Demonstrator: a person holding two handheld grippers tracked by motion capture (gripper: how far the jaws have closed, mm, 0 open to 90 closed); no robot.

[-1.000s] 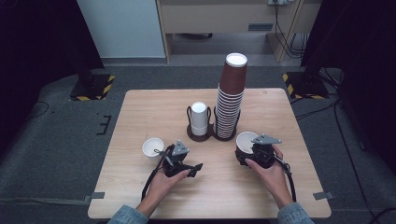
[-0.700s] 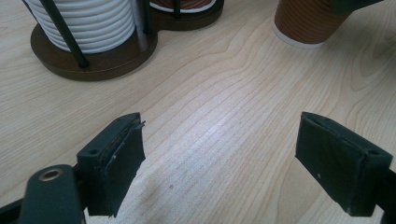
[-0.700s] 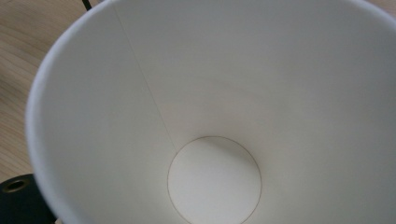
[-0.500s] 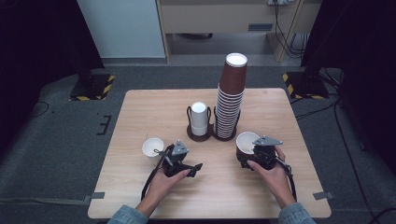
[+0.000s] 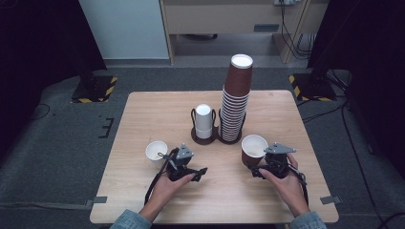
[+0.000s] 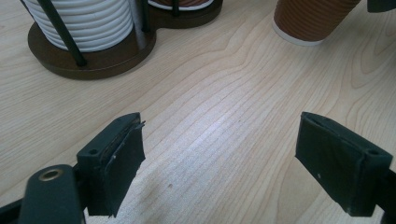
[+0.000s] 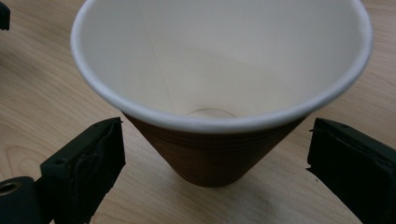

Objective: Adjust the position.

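brown cup (image 5: 253, 149) upright on table (image 5: 143, 107), front right | my right gripper (image 7: 212, 154) just opened wide, pads clear of it | my left gripper (image 6: 219, 161) wide, empty, beside white cup (image 5: 156, 151)

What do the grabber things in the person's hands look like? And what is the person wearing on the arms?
Each hand holds a black tool. The left gripper and the right gripper each carry a grey three-cornered plate on top and trail a black cable. Up close, each has two flat black jaws with worn rubbery pads, and a small brass-coloured ring beside one jaw. The sleeves are blue denim.
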